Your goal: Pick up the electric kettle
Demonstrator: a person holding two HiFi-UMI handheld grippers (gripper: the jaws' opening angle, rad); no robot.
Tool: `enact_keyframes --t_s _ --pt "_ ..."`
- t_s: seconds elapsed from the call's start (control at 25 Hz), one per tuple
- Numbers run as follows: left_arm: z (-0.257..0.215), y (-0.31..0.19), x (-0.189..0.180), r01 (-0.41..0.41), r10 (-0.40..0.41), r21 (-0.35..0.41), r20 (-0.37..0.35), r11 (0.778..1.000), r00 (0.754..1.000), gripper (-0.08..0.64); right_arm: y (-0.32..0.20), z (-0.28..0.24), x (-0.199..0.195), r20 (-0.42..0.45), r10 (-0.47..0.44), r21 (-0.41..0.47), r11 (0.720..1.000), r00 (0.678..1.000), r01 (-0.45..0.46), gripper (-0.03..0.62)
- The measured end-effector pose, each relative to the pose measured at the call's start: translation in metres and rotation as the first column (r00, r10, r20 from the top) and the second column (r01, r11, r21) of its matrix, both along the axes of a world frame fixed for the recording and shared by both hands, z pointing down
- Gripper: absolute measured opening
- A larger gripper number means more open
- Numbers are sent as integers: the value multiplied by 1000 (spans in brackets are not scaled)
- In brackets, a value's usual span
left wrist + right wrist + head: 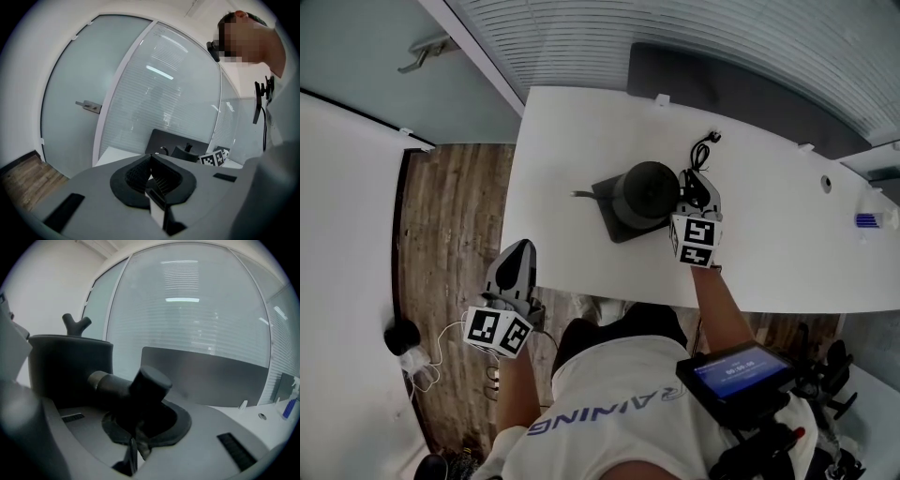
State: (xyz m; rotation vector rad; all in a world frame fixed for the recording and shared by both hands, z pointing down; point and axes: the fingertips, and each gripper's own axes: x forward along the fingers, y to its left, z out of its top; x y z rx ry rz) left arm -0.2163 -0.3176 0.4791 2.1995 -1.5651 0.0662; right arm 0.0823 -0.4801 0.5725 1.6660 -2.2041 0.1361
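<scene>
The dark electric kettle (645, 192) is over a dark square base (609, 223) on the white table (572, 131). From the kettle's right side, my right gripper (688, 186) is shut on its handle. The right gripper view shows the handle (129, 385) clamped between the jaws, with the kettle body (70, 366) just left of it and its lid knob on top. My left gripper (521, 251) hangs off the table's near-left edge over the wooden floor. It is shut and empty, its ribbed pads (161, 176) meeting. The kettle (187, 151) shows far off in that view.
A black cable (703, 148) curls on the table behind the kettle. A dark panel (722, 89) runs along the table's far edge, with a glass wall beyond. A blue-capped bottle (872, 220) lies at the far right. A screen device (736, 370) is by the person's waist.
</scene>
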Motion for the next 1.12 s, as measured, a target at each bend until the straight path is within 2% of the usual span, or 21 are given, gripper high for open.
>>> enact_keyframes --t_s 0.44,0.64,0.8,0.96,1.12 --pt "-14 8 -24 -100 102 60 -31 993 994 17 48 -56 -7 -4 106 5 994 994 -106 32" --pt "-11 26 -32 -165 168 53 -45 985 985 17 91 -69 -13 23 153 -17 988 988 -152 32" --pt "-7 42 -37 -223 226 49 -73 974 971 17 132 -72 -17 1 192 -47 980 981 -192 32" --pt "-3 56 -42 -256 259 52 -75 965 963 17 170 -68 -24 13 212 -73 975 977 -210 32" --pt "-5 66 -43 -255 259 63 -69 965 963 17 202 -72 -28 24 203 -79 976 979 -201 32"
